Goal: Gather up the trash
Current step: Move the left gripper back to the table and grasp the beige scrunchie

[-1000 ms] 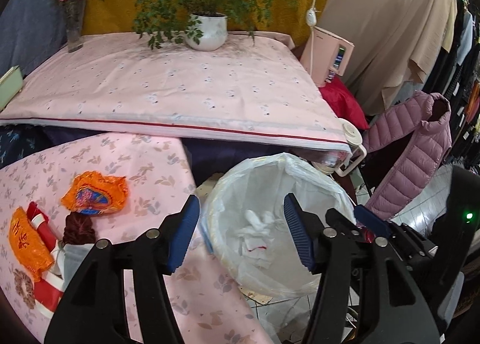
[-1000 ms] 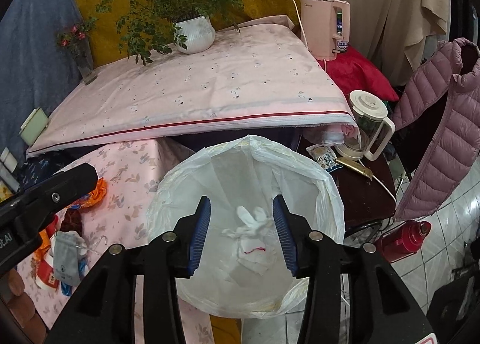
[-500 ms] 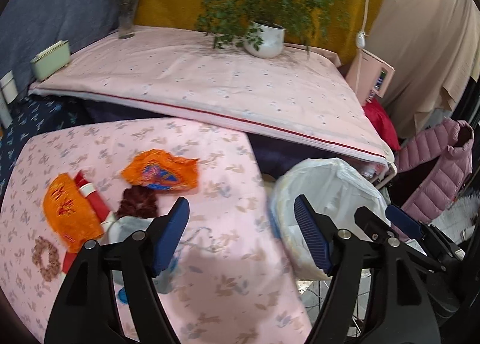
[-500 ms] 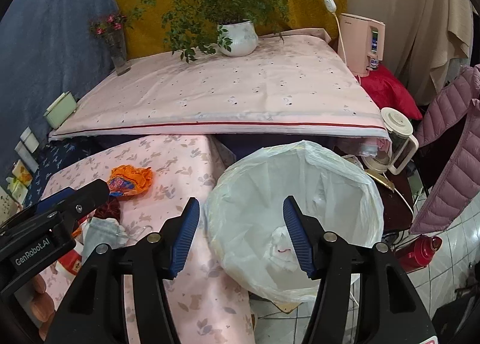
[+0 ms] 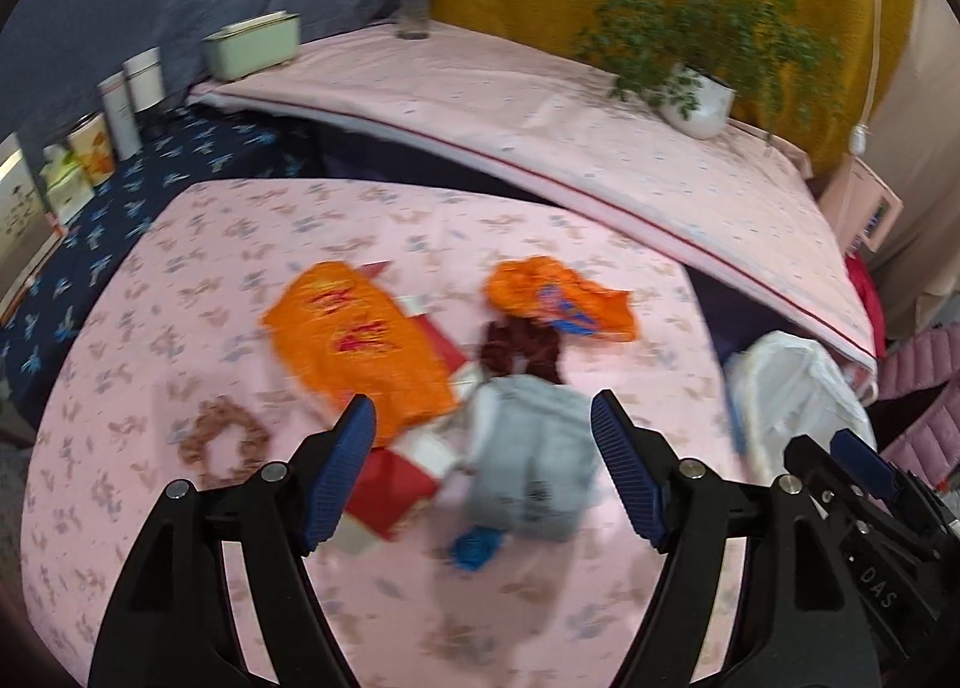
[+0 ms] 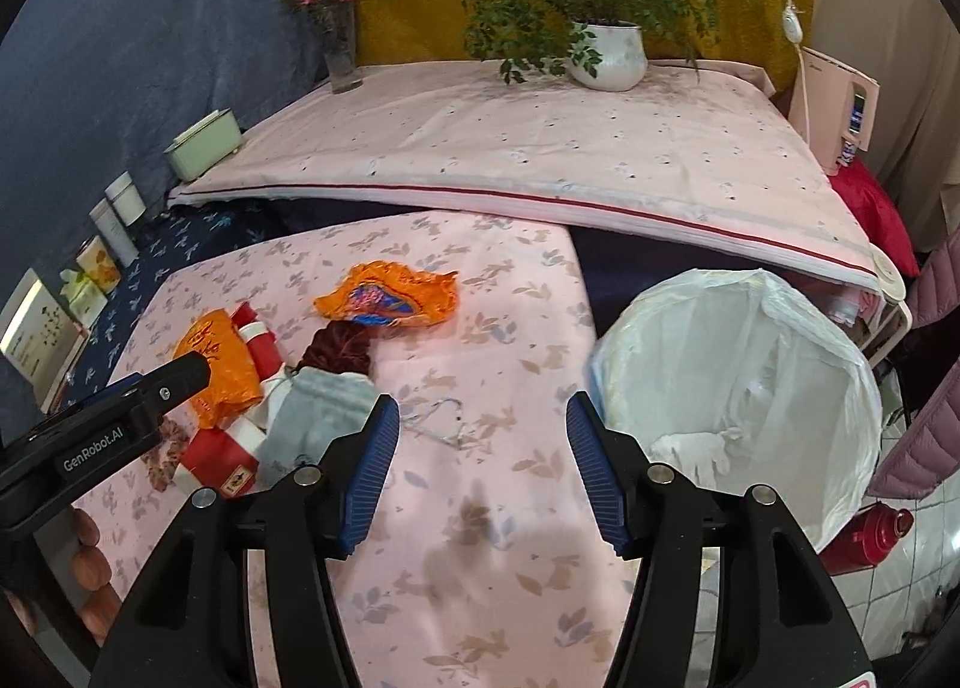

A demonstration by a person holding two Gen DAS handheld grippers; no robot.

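1. The left gripper (image 5: pixel 483 469) points steeply down over a low counter (image 5: pixel 180 268) draped in pink leaf-print cloth; its blue-padded jaws stand apart with nothing between them.
2. The right gripper (image 6: pixel 480 463) tilts down the same way, released and empty, above bare cloth near the counter's 3 o'clock edge.
3. The trash lies clustered left of the counter's centre: a flat orange wrapper (image 5: pixel 360 346), a crumpled orange wrapper (image 6: pixel 390 298) towards 12 o'clock, a grey pouch (image 5: pixel 528 454) just below a dark red scrunchie (image 6: pixel 336 352), and red-and-white packets (image 6: pixel 222 460) underneath.
4. A white-lined bin (image 6: pixel 738 388) stands off the counter's 3 o'clock edge, touching or nearly so, with crumpled white paper (image 6: pixel 696 448) inside.
5. The counter's near half is open cloth.
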